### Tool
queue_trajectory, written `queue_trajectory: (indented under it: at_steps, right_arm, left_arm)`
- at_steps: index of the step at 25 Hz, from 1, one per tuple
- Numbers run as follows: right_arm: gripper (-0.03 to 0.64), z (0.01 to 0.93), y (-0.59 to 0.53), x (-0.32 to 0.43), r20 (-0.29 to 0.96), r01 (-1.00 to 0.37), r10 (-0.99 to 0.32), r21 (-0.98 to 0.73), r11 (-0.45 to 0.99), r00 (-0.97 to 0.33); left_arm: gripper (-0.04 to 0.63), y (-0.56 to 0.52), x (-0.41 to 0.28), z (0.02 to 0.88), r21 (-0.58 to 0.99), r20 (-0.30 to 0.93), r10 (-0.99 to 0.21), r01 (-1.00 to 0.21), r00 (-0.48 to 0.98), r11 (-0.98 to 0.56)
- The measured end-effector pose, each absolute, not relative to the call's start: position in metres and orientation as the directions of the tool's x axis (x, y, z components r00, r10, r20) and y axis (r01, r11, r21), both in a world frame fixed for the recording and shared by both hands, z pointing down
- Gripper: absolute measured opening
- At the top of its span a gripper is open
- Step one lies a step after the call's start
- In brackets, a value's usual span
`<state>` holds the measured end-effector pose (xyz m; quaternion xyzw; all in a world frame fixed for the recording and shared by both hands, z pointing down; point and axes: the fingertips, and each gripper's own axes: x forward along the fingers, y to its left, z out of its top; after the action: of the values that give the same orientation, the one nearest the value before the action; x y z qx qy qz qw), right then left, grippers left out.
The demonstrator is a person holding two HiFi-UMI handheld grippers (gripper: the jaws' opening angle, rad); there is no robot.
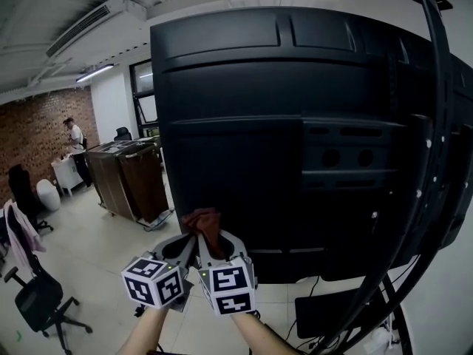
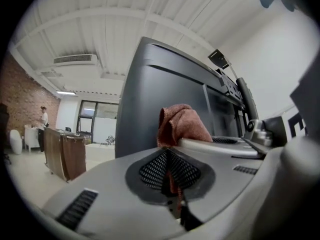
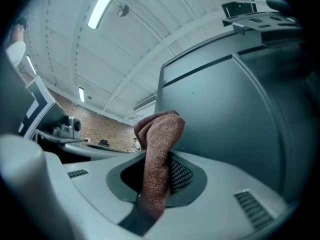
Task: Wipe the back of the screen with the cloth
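The black back of the large screen point(image 1: 295, 124) fills most of the head view and stands upright on a stand. A reddish-brown cloth point(image 1: 203, 224) is bunched against its lower left edge. Both grippers meet on it from below: my left gripper point(image 1: 183, 247) and my right gripper point(image 1: 220, 245) sit side by side. In the right gripper view the cloth point(image 3: 159, 144) runs between the jaws of the shut right gripper point(image 3: 160, 160), beside the screen point(image 3: 225, 114). In the left gripper view the left gripper point(image 2: 169, 155) is shut on a thin strip of the cloth point(image 2: 181, 125), next to the screen point(image 2: 150, 99).
Brown wooden cabinets point(image 1: 129, 176) stand to the left behind the screen, with a person point(image 1: 74, 143) beyond them by a brick wall. A black office chair point(image 1: 37, 298) is at lower left. The screen's stand leg and cables point(image 1: 384, 294) drop at lower right.
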<state>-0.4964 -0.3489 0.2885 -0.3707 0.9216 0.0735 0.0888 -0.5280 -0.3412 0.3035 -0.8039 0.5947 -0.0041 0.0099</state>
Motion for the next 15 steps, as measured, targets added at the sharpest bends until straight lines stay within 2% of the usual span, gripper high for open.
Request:
queue_trajectory:
  at_steps: [7,15]
  right_arm:
    - [0.066,0.311,-0.355,-0.554,-0.186,-0.669,-0.651,0.048,0.742,-0.736]
    - [0.066,0.336,-0.372,-0.567,-0.130,-0.677,-0.667,0.056,0.734,-0.734]
  left_arm:
    - [0.009,-0.338,-0.583,0.326,0.001,0.028,-0.970,-0.970,0.241,-0.242]
    - [0.009,-0.344,-0.594,0.341,0.025,0.044,-0.968,-0.969,0.248,-0.247]
